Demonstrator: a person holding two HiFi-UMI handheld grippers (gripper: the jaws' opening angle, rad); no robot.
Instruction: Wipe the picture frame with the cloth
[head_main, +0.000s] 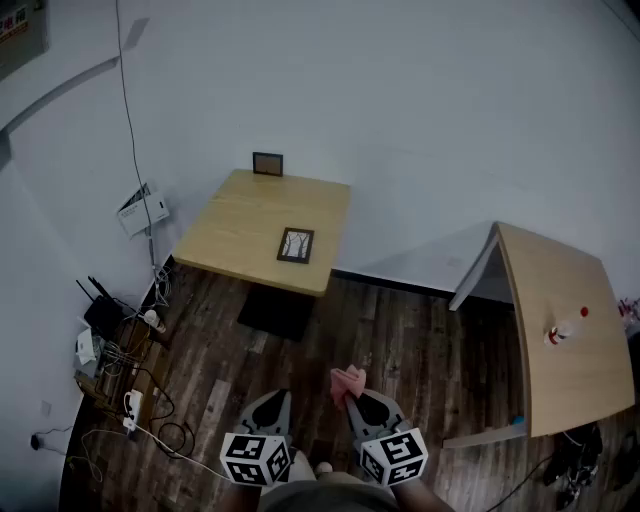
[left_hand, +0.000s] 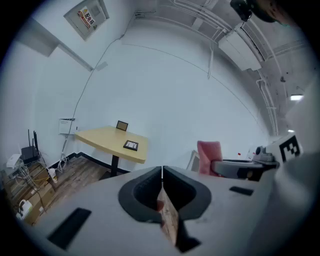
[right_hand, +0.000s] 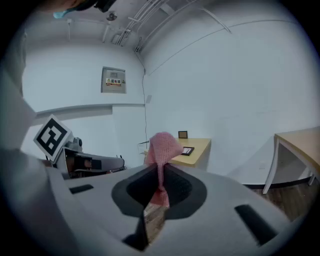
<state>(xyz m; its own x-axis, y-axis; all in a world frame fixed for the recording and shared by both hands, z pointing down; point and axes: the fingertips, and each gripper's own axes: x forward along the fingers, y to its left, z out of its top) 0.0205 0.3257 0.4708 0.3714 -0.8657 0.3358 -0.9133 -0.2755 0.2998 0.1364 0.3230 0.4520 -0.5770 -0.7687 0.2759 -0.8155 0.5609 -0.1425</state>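
My right gripper (right_hand: 160, 172) is clenched on the pink cloth (right_hand: 163, 145), and my left gripper (left_hand: 162, 172) is closed on nothing. Open floor (head_main: 400, 340) lies ahead up to the table (head_main: 240, 215). The picture frame (head_main: 295, 245) lies flat near the table's front edge.

White walls (head_main: 400, 120), wood floor (head_main: 420, 350), two tables (head_main: 240, 225)

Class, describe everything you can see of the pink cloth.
The pink cloth looks like soft, loosely knitted fabric, bunched and crumpled. The right hand-held gripper is shut on its pinched middle: a puffed fold sticks out past the jaw tips and a short tail lies in the hollow behind them. It is held in the air over the wooden floor, far from the table; nothing else touches it.
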